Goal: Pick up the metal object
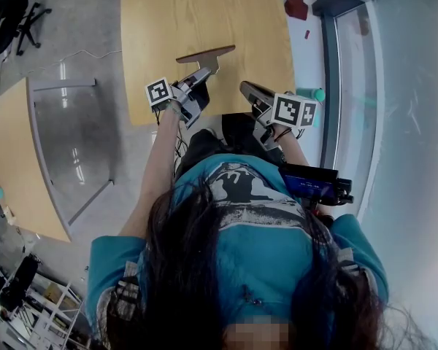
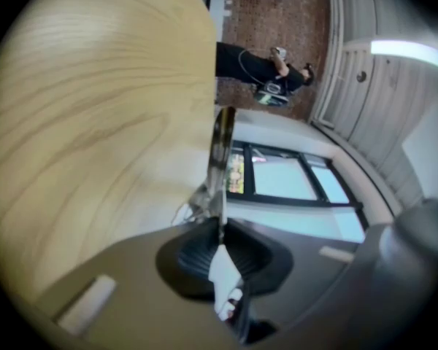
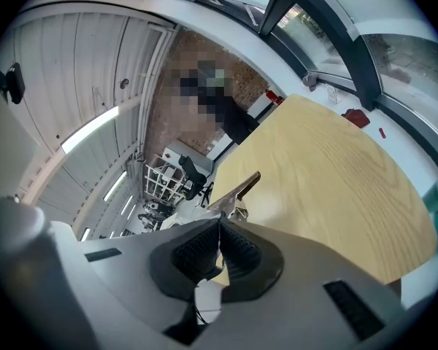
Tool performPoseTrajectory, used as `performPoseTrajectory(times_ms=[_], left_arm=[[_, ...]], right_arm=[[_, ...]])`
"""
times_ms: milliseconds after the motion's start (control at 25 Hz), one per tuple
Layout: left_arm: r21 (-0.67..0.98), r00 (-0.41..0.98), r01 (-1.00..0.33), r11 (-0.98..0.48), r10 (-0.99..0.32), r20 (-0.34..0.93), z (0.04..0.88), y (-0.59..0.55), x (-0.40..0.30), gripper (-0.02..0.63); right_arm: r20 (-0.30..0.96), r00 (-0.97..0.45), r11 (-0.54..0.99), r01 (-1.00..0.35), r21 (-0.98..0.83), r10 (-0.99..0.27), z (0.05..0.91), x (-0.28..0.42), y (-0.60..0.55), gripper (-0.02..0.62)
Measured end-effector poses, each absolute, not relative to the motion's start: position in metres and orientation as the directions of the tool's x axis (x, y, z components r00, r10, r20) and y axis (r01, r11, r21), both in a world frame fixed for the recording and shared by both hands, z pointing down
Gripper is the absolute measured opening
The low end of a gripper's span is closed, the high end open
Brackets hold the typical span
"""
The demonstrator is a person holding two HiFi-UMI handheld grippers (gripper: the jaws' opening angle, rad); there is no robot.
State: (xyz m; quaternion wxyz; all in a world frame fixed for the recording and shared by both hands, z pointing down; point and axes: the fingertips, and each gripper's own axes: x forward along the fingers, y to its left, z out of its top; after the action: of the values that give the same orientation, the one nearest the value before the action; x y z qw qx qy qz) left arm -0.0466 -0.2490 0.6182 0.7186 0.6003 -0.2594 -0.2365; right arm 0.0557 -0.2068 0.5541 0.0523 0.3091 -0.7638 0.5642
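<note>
While the wooden tabletop (image 1: 204, 20) lay beneath both tools, the left gripper (image 1: 202, 74) pinched the flat metal object (image 1: 206, 55) between its fingers over the near half. The right gripper (image 1: 246, 87) sat just beside it, fingers pressed together, empty.

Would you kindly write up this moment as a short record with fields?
left tongs: shut on the metal object, gripping its near end
right tongs: shut, nothing between them, by the table's near edge
metal object: flat, T-shaped, seen edge-on in the left gripper view
table: light wood, beneath the metal object
</note>
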Motion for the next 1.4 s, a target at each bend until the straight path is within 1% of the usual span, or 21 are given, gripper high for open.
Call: performPoseTrajectory(times_ms=[160, 400, 600, 760, 880, 1000, 1400], left_arm=[[0.995, 0.781, -0.019, 0.103, -0.620, 0.079, 0.595, -0.223, -0.048, 0.021], [0.993, 0.778, -0.081, 0.081, -0.618, 0.114, 0.548, -0.202, -0.075, 0.021], [0.996, 0.791, -0.077, 0.046, -0.606, 0.089, 0.536, -0.225, -0.046, 0.021], [0.993, 0.800, -0.113, 0.017, -0.591, 0.101, 0.527, -0.222, -0.049, 0.021], [0.988, 0.794, -0.151, -0.002, -0.596, 0.121, 0.520, -0.224, -0.063, 0.021], [0.984, 0.783, -0.178, -0.013, -0.607, 0.134, 0.517, -0.222, -0.073, 0.021], [0.968, 0.786, -0.245, -0.061, -0.597, 0.161, 0.519, -0.224, -0.075, 0.023]], right_arm=[[0.420, -0.810, 0.189, -0.526, -0.829, -0.409, 0.550, 0.048, -0.200, 0.014], [0.419, -0.811, 0.176, -0.520, -0.836, -0.408, 0.528, 0.023, -0.193, 0.014], [0.453, -0.768, 0.156, -0.568, -0.808, -0.454, 0.533, 0.063, -0.225, 0.014], [0.487, -0.729, 0.102, -0.598, -0.795, -0.482, 0.539, 0.083, -0.232, 0.014], [0.475, -0.718, 0.085, -0.591, -0.802, -0.509, 0.529, 0.083, -0.245, 0.014], [0.452, -0.721, 0.109, -0.584, -0.805, -0.526, 0.514, 0.079, -0.256, 0.014], [0.458, -0.724, 0.123, -0.592, -0.797, -0.516, 0.513, 0.079, -0.254, 0.014]])
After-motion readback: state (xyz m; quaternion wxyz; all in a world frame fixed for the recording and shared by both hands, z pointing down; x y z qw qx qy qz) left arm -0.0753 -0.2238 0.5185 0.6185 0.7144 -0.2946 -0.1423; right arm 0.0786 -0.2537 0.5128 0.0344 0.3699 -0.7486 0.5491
